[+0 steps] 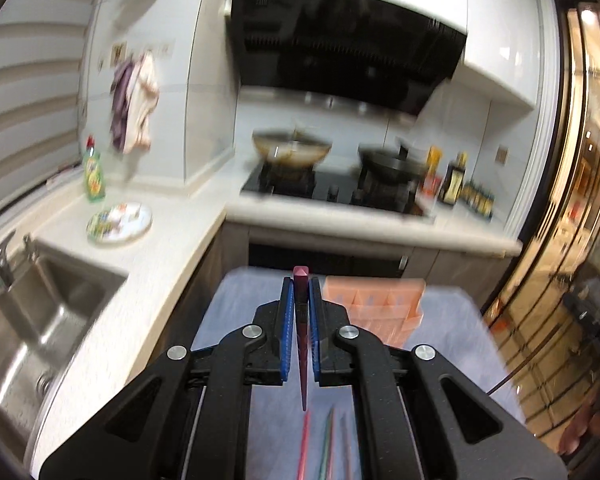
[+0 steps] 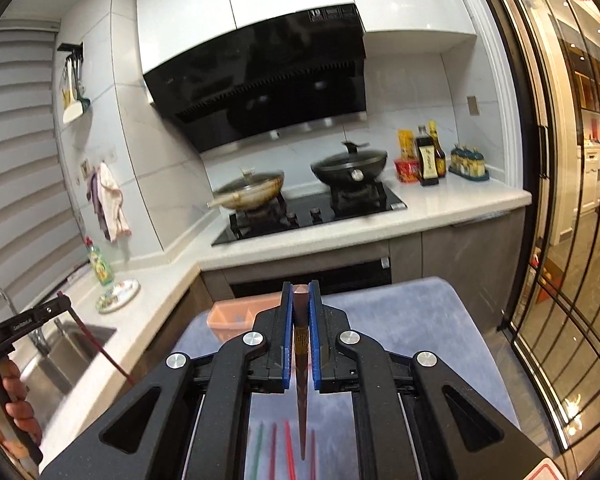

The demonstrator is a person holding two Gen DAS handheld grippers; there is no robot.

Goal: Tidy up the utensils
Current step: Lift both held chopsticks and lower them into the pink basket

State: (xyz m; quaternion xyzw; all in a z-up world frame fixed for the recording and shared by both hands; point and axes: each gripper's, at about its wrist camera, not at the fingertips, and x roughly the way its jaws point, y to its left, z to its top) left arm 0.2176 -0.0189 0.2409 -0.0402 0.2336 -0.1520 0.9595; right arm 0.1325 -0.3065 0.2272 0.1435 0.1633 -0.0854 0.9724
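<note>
sink [image 1: 56, 300]: brushed shiny metal. hood [image 2: 260, 80]: glossy black. counter [image 2: 460, 196]: smooth pale stone look. cloth [image 2: 400, 320]: soft matt blue fabric. tray [image 1: 374, 300]: matt orange plastic. pads [image 2: 286, 340]: ribbed blue.

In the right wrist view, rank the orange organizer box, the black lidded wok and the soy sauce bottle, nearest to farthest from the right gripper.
From the right gripper:
1. Orange organizer box, just left, on the cloth.
2. Black lidded wok, ahead on the stove.
3. Soy sauce bottle, back right on the counter.
</note>
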